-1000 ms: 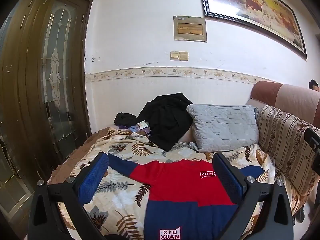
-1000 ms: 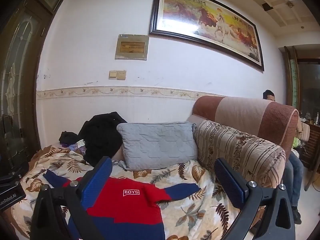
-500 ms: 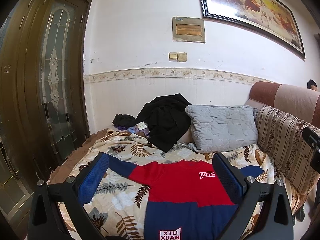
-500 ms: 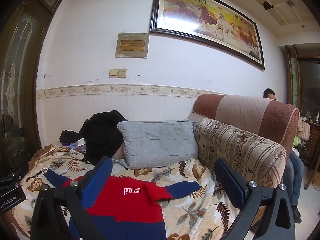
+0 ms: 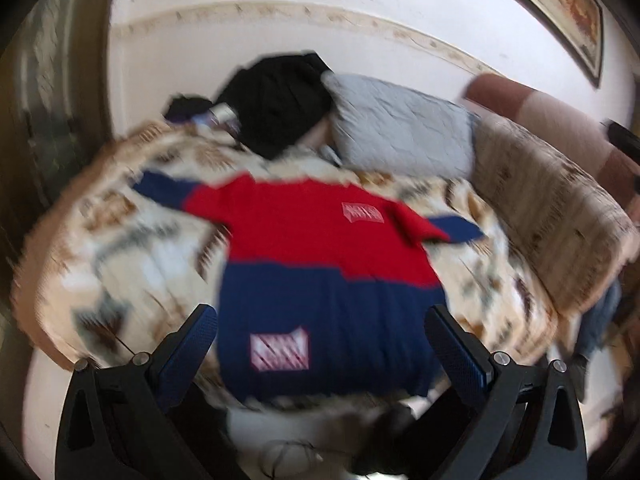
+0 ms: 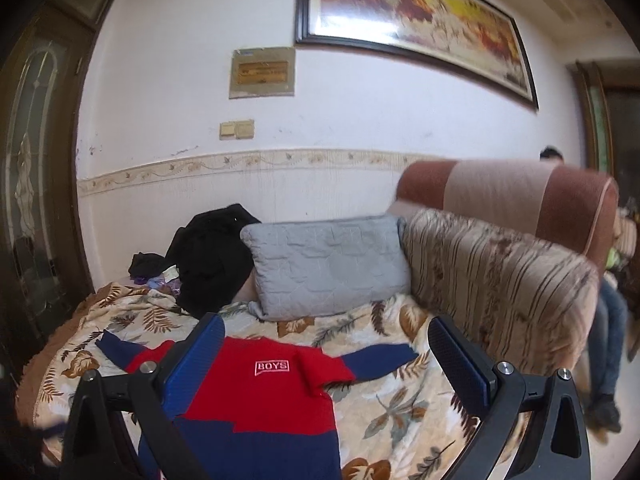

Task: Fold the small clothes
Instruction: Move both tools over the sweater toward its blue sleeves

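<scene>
Sweater: we see a red and navy sweater (image 5: 320, 264) spread flat on the leaf-print blanket (image 5: 120, 248) that covers the sofa, sleeves out to both sides, hem toward the front edge.
Left gripper (image 5: 320, 344): our fingers are released, spread wide above the hem, holding nothing; this view is blurred.
Right gripper (image 6: 324, 360): our fingers are parted too and grip nothing, above the sweater's chest.
Back edge: a grey pillow (image 6: 328, 264) lies beside black clothes (image 6: 212, 256).
</scene>
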A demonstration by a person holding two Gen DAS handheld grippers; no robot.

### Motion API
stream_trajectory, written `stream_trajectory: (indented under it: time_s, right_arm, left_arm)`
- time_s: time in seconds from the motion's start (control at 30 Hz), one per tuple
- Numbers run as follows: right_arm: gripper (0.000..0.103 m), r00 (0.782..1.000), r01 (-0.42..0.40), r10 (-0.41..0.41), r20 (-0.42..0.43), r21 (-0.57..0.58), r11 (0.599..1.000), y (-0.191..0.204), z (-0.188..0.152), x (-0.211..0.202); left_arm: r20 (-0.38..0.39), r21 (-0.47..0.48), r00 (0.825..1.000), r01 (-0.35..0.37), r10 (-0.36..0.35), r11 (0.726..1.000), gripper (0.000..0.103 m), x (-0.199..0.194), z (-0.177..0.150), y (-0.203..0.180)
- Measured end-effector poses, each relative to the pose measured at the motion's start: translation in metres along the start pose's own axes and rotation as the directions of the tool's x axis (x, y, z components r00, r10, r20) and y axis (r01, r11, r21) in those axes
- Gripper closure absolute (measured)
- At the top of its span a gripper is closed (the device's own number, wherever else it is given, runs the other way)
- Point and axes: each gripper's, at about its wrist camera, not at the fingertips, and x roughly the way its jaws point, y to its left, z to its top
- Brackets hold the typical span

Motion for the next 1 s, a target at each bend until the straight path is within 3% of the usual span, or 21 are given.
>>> stream_trajectory:
  time_s: [0.17,0.23,0.33,0.43,0.5,0.6,0.67,0.73,0.8,0.9,1.0]
  right_arm:
    - [0.000,0.992,-0.052,0.061,-0.109,0.079,0.996,-0.061,-0.023,0.070]
    - [0.000,0.989,-0.033,0.049,-0.142,0.112,0.993,-0.083,-0.032,0.098]
    - [0.000,0.984,0.010,0.014,-0.175,0.136,0.991,-0.109,-0.046,0.133]
    - [0.000,0.983,0.026,0.005,-0.181,0.168,0.985,-0.129,-0.054,0.157]
    - [0.000,0.982,0.044,-0.010,-0.188,0.174,0.984,-0.139,-0.059,0.177]
    - [0.000,0.978,0.030,0.015,-0.209,0.209,0.977,-0.150,-0.068,0.203]
    - [0.000,0.972,0.028,0.033,-0.234,0.255,0.967,-0.157,-0.077,0.225]
    - [0.000,0.964,0.023,0.064,-0.257,0.321,0.947,-0.166,-0.088,0.252]
    - [0.000,0.959,0.025,0.091,-0.267,0.402,0.915,-0.176,-0.100,0.282]
    - [0.000,0.944,0.034,0.135,-0.303,0.493,0.869,-0.188,-0.115,0.329]
    - [0.004,0.931,0.057,0.162,-0.326,0.569,0.820,-0.201,-0.133,0.373]
  left_arm:
    - [-0.034,0.100,0.993,0.113,-0.110,0.989,0.000,0.004,-0.028,-0.031]
    - [-0.068,0.159,0.988,0.151,-0.142,0.976,0.000,0.011,-0.032,-0.046]
    - [-0.075,0.223,0.987,0.153,-0.139,0.963,0.000,0.020,-0.023,-0.058]
    - [-0.002,0.310,0.994,0.101,-0.105,0.945,0.000,0.031,0.000,-0.065]
    - [0.105,0.353,0.993,0.009,-0.049,0.936,0.000,0.045,0.027,-0.071]
    - [0.237,0.333,0.972,-0.090,0.009,0.939,0.000,0.085,0.070,-0.069]
    - [0.277,0.285,0.957,-0.167,0.085,0.944,0.000,0.124,0.101,-0.064]
    - [0.316,0.223,0.932,-0.254,0.177,0.941,0.000,0.168,0.126,-0.056]
    - [0.304,0.173,0.913,-0.333,0.271,0.927,0.000,0.207,0.137,-0.042]
    - [0.214,0.128,0.936,-0.310,0.279,0.942,0.000,0.245,0.132,-0.012]
    - [0.126,0.097,0.944,-0.318,0.306,0.943,0.000,0.269,0.129,0.015]
